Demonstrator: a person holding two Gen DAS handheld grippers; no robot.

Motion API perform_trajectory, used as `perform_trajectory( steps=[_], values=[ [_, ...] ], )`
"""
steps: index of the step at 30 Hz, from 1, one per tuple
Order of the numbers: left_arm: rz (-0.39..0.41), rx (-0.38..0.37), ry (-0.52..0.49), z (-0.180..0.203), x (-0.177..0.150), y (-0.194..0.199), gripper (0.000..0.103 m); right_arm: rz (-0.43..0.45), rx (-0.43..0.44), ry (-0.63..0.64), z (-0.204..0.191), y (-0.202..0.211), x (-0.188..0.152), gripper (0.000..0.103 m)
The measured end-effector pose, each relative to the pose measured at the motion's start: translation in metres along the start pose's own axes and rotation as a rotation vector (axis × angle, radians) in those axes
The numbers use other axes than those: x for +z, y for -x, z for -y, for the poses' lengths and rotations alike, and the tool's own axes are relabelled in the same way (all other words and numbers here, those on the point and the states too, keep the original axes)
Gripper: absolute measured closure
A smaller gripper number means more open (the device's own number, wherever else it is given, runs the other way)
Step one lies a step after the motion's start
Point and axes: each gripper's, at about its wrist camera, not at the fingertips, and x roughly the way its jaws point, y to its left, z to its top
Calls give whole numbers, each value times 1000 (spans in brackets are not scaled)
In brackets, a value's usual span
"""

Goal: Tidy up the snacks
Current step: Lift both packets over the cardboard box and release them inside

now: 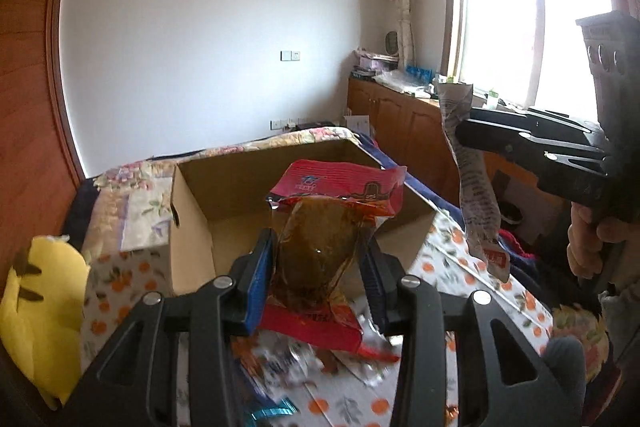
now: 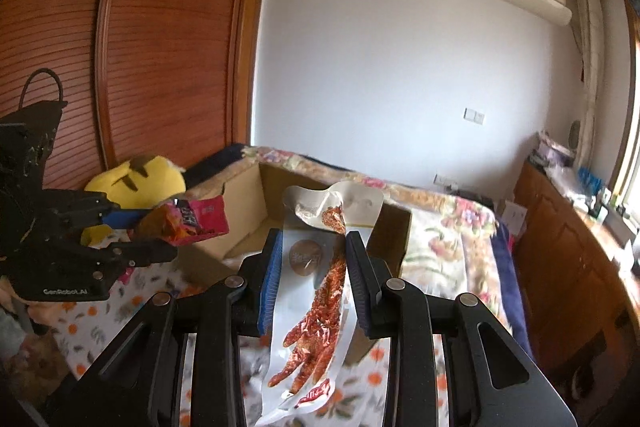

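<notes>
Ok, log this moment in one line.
left gripper: holds red snack pouch | right gripper: holds white snack packet | cardboard box: ahead, open

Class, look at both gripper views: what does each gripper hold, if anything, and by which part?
The left gripper clamps a red snack packet across its clear bulging middle. The right gripper clamps a long white snack packet across its upper half, the lower end hanging free.

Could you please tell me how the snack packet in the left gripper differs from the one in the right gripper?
The red packet is short, with a clear window showing brown food; the white packet is long and narrow, printed with red strips. The left gripper holds the red one, the right gripper the white one. Both are clamped above the cardboard box.
</notes>
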Motion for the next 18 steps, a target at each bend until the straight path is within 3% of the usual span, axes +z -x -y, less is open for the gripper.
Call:
perform_trajectory(
  steps=[11, 18],
  values=[
    [-6, 1, 32, -39, 29, -56, 63, -11, -25, 71, 11, -64, 36, 72],
    [-59, 2, 56, -54, 25, -100, 62, -31, -39, 102, 14, -101, 35, 72]
  ],
)
